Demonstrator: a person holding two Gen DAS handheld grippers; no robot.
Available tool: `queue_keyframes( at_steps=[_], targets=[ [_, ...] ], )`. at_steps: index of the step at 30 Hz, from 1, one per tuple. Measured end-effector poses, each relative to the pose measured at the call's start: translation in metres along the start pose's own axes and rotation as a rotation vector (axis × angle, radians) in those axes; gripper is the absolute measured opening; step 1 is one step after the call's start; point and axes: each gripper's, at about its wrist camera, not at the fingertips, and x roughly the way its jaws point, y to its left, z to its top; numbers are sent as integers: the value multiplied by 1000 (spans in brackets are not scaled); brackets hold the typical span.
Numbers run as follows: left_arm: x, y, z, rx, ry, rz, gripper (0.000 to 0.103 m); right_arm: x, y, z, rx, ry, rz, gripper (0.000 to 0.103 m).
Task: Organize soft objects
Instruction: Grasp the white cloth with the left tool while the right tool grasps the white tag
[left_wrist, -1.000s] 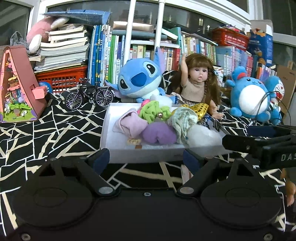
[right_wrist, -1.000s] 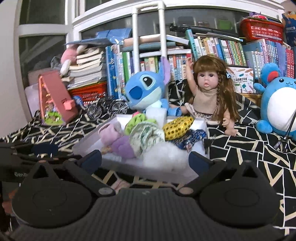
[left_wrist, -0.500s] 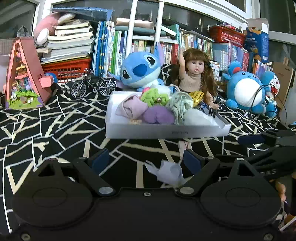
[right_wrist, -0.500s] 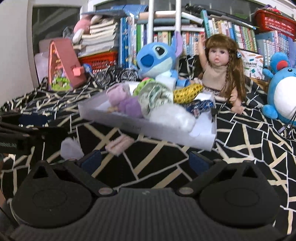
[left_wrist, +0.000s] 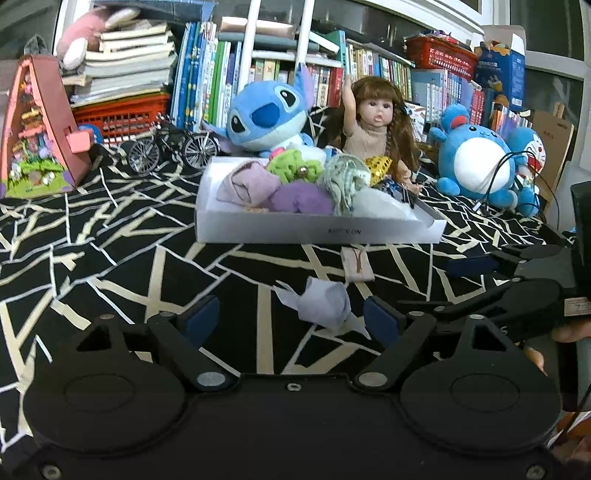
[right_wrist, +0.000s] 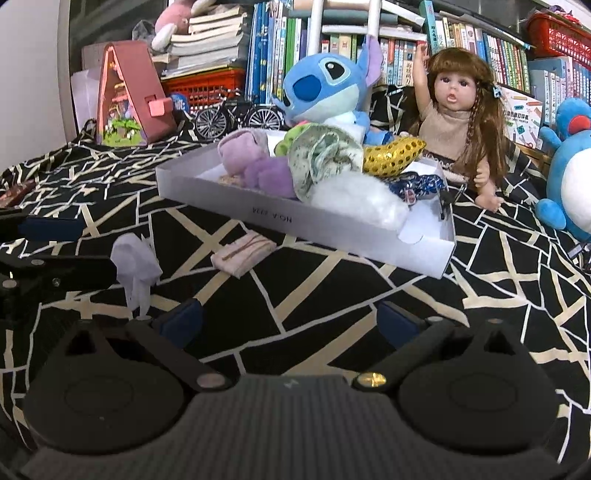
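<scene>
A white tray (left_wrist: 317, 233) holds several soft items: purple, green, gold sequined and white ones; it also shows in the right wrist view (right_wrist: 258, 208). Two items lie on the black patterned cloth in front of it: a pale lilac crumpled piece (left_wrist: 325, 302) (right_wrist: 135, 260) and a pink folded piece (left_wrist: 356, 263) (right_wrist: 242, 253). My left gripper (left_wrist: 291, 319) is open, low over the cloth, with the lilac piece between its fingers, slightly ahead. My right gripper (right_wrist: 288, 321) is open and empty, to the right of the lilac piece.
Behind the tray sit a blue Stitch plush (left_wrist: 266, 114), a doll (left_wrist: 373, 125) and a blue round plush (left_wrist: 476, 158). A toy bicycle (left_wrist: 168, 147) and a pink toy house (left_wrist: 35, 140) stand at the left. Bookshelves fill the back.
Both grippers have pulled back from the tray and dropped lower over the cloth. The lilac and pink pieces on the cloth have come into view. Both grippers stay open.
</scene>
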Motion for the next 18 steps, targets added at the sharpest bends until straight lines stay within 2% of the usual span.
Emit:
queue_keyframes(
  at_steps=[6, 11, 18],
  targets=[
    [7, -1, -1, -18, 22, -28, 76, 6, 0, -1, 1, 34, 8, 103],
    [13, -3, 3, -40, 30, -42, 67, 7, -2, -2, 10, 41, 13, 103],
    [23, -5, 5, -73, 54, -63, 42, 8, -3, -1, 14, 45, 17, 103]
  ],
)
